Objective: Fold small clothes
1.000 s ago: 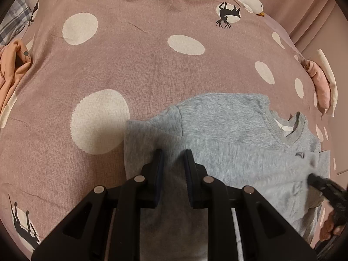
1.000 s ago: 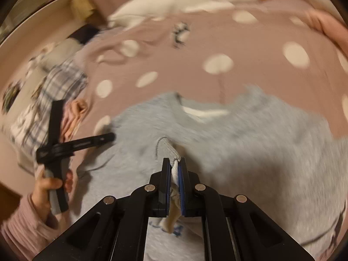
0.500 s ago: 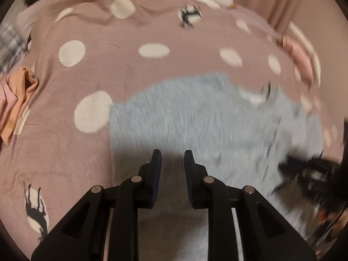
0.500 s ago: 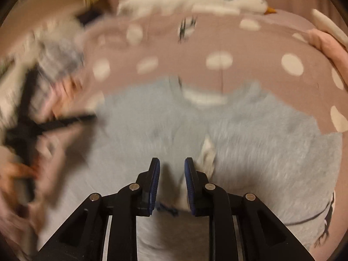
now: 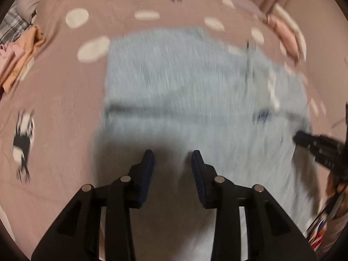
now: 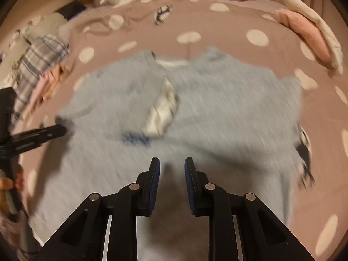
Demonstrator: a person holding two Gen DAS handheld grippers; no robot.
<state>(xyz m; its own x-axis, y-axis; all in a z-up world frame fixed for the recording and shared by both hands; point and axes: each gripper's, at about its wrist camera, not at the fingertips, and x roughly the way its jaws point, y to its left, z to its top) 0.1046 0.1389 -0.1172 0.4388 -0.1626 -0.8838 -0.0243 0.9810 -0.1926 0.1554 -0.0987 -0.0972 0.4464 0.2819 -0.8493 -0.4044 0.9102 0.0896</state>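
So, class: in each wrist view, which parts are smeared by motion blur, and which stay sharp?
Left wrist view: the grey fleece sweatshirt and dotted pink bedspread smear; the left gripper stays crisp. Right wrist view: the sweatshirt blurs, while the right gripper stays sharp.

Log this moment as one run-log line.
left claw: opening, empty | right claw: open, empty | grey sweatshirt: flat on spotted bedspread

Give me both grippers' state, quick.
Left gripper: jaws opening, nothing between them, above the grey sweatshirt.
Right gripper: open, holding nothing, over the sweatshirt.
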